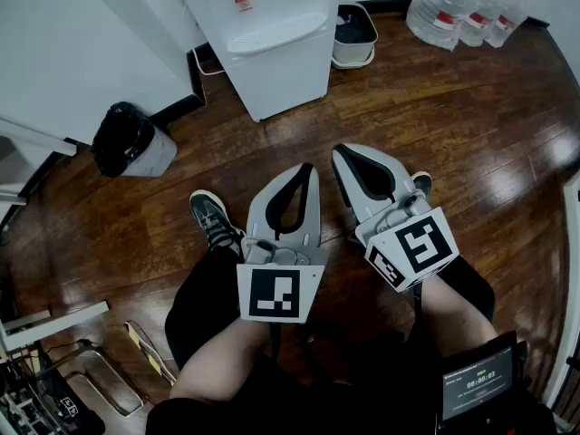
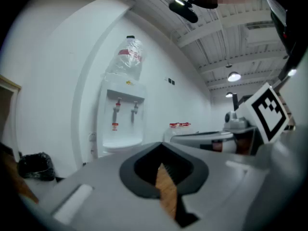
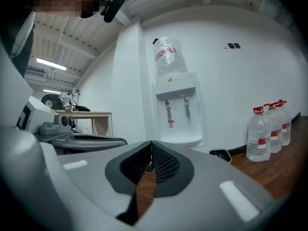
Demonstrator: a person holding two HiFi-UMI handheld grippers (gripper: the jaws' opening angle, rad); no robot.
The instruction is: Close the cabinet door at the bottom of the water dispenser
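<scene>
Red-labelled water bottles [image 1: 462,12] near white dispenser [image 1: 272,48]

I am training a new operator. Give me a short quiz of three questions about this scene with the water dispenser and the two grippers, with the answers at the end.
1. True or false: the left gripper and the right gripper are both shut and hold nothing.
2. What stands on the floor between the water dispenser and the water bottles?
A. a small bin
B. a chair
C. a ladder
3. How many taps show on the front of the water dispenser?

Key: 1 true; 2 A; 3 two.
</scene>
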